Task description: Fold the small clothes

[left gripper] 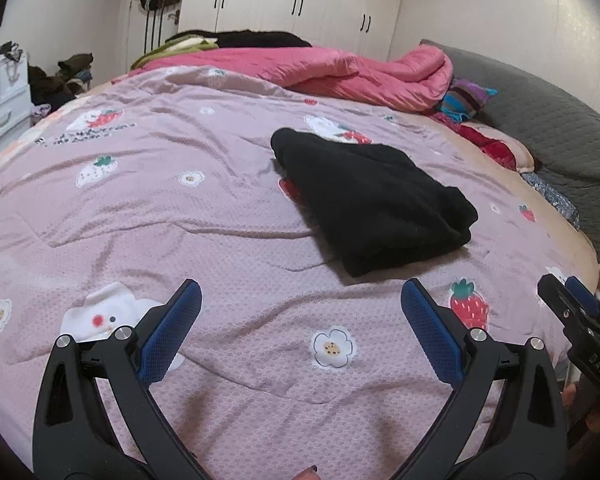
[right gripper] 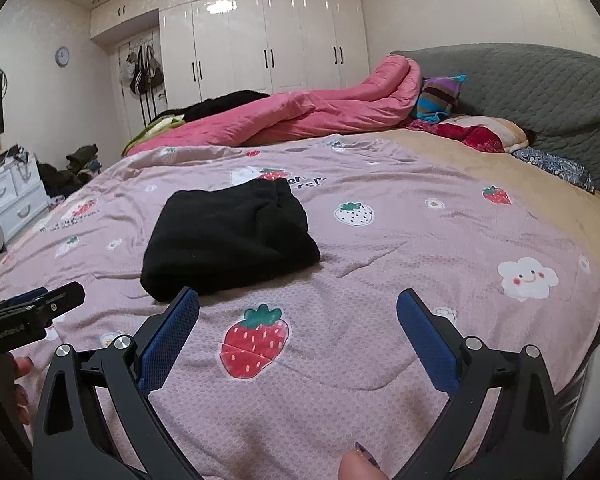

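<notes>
**A:** Where was the black garment (left gripper: 374,204) at that moment?

**B:** It lay folded into a compact bundle on the pink strawberry-print bedspread (left gripper: 140,200), roughly mid-bed. Neither tool touched it.

**A:** And the left gripper (left gripper: 300,312)?

**B:** It hung above the bedspread with its blue-padded fingers (left gripper: 172,328) spread wide and nothing between them. The garment sat ahead of it and off to its right, clearly apart from the fingertips.

**A:** The right gripper (right gripper: 298,316)?

**B:** Much the same: jaws wide apart, empty, over a printed strawberry (right gripper: 256,340). From its own camera the garment lay ahead and to the left, its near edge just beyond the tip of the left-hand finger, though I couldn't tell whether they were level in height.

**A:** Could each tool see the other?

**B:** Yes. The right gripper showed at the right edge of the left wrist view, and the left one showed at the left edge of the right wrist view, so the two were side by side at the near edge of the bed, with the garment ahead of the gap between them.

**A:** Anything else on the bed?

**B:** A rumpled pink quilt (right gripper: 300,116) lay along the far side, well apart from the garment, and a striped cushion (right gripper: 438,96) rested against the grey headboard (right gripper: 520,84). White wardrobes (right gripper: 268,40) stood behind.
</notes>
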Demonstrator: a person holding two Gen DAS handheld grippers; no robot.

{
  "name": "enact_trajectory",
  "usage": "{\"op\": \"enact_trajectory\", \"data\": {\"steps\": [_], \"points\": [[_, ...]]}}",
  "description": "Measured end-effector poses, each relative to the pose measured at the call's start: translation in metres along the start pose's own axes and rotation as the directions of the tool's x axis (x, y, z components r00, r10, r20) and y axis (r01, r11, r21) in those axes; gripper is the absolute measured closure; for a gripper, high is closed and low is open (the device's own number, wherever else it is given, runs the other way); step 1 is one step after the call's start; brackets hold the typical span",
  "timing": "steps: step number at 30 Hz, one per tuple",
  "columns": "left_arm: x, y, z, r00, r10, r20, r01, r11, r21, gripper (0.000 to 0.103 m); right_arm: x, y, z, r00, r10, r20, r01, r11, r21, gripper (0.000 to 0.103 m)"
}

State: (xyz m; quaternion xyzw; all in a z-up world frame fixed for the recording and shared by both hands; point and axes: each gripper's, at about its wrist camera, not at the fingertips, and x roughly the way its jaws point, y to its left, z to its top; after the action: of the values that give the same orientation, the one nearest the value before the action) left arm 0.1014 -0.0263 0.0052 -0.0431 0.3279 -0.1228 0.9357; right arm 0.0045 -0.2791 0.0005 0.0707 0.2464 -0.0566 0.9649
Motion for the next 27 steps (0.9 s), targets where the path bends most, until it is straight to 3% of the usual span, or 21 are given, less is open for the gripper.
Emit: {"op": "enact_trajectory", "data": {"steps": [15, 27], "points": [[0.012, 0.008, -0.001, 1.0, 0.022, -0.011, -0.022, 1.0, 0.009, 0.009, 0.04, 0.021, -0.015, 0.994, -0.017, -0.104, 0.012, 0.999, -0.048, 0.004], [0.014, 0.009, -0.001, 0.999, 0.032, -0.022, -0.031, 0.999, 0.019, 0.009, 0.039, 0.022, -0.016, 0.996, -0.017, -0.091, 0.012, 0.998, -0.062, 0.004]]}}
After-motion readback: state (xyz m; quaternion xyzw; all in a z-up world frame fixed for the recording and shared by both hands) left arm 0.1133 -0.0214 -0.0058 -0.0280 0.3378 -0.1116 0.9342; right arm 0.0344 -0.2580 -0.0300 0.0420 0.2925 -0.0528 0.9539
